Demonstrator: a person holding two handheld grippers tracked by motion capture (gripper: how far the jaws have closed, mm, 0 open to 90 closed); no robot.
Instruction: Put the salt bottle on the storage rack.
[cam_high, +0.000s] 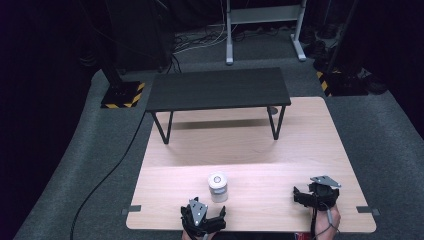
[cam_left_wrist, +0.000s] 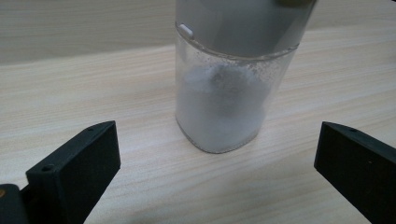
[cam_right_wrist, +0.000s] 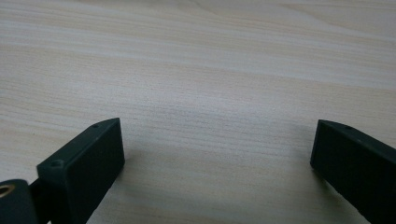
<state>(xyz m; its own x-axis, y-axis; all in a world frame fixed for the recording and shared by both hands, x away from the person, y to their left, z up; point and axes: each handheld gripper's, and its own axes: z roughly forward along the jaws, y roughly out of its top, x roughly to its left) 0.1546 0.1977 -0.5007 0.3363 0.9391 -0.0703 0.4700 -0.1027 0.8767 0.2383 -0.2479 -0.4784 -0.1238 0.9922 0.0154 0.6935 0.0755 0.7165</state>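
A clear jar of white powder stands upright near the front edge of the desk, just ahead of the released left claw, which could tip it if one jaw touches first.

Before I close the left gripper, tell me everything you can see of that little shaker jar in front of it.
The shaker jar stands upright on the wooden table, near its front edge. Its clear body, glass or plastic, has rounded corners and is partly filled with white powder; grains cling to the wall above. A pale grey cap with a round top covers it. The left gripper sits just behind it, jaws wide open and not touching it.
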